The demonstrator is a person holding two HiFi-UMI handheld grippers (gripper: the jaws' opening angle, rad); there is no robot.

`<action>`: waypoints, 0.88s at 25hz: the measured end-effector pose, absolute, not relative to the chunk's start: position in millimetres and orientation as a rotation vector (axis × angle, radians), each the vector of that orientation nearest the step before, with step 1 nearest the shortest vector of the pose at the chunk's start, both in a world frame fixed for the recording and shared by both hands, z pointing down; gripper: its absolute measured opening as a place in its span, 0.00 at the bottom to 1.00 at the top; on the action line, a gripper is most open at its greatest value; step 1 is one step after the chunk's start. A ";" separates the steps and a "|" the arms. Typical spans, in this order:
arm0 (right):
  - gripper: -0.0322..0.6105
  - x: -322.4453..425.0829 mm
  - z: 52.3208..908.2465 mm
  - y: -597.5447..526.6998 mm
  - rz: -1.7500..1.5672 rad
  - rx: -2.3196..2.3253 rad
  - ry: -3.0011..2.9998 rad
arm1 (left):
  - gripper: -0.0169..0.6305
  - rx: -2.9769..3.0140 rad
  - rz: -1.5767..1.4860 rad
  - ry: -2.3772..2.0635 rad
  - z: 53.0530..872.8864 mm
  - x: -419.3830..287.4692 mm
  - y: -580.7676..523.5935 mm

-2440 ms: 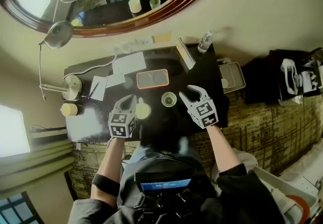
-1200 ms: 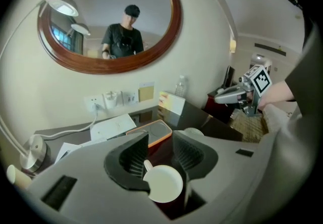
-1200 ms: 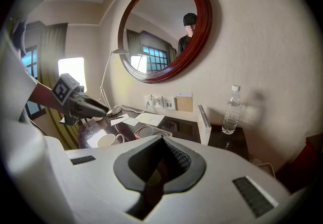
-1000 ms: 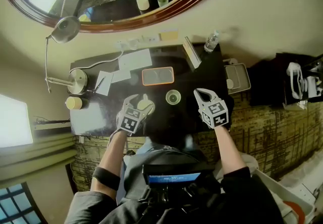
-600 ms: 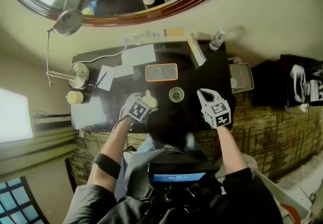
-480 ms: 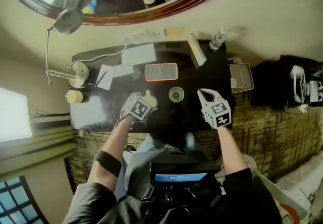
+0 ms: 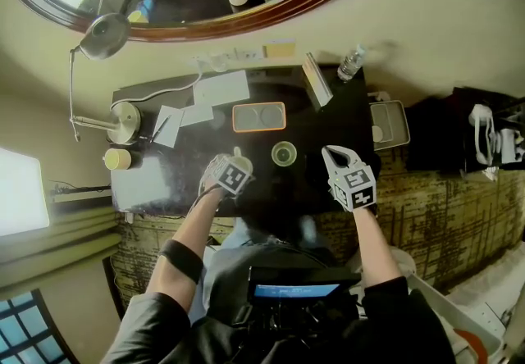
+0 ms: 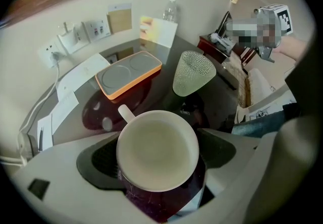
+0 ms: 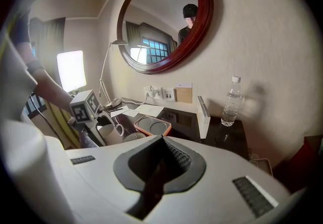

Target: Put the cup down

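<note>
- Cup [image 8: 157, 153] sits on tabletop [image 7: 305, 134] between left claw [image 7: 233, 166] jaws, just opened, apart.
- Withdraw straight upward, avoiding handle [image 8: 126, 113].
- Right claw [image 9: 161, 142] together, empty.

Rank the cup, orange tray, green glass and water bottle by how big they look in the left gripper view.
1. cup: largest, but it is nearest the camera, which inflates it
2. orange tray
3. green glass
4. water bottle: smallest, and farthest away
</note>
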State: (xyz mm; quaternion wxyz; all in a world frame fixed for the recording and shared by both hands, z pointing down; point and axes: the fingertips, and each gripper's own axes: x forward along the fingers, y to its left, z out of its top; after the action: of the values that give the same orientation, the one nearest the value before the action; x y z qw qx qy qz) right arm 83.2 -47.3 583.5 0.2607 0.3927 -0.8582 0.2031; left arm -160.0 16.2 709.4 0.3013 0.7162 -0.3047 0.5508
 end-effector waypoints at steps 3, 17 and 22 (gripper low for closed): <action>0.06 86.2 586.8 -44.3 0.564 1.067 -2.315 | 0.70 1.885 1.494 -0.805 710.9 -163.5 19.1; 0.06 72.5 585.7 -42.1 0.580 0.985 -2.347 | 0.69 1.939 1.456 -0.818 688.4 -162.3 -14.1; 0.06 44.0 573.7 -37.0 0.564 0.860 -2.404 | 0.69 1.967 1.465 -0.839 668.8 -167.4 -51.6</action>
State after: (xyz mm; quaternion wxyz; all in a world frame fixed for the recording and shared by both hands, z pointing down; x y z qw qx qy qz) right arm 44.0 -37.0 573.7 0.2605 0.3177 -0.8876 0.2083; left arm -167.4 -51.6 668.8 0.2713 0.7303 -0.3116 0.5440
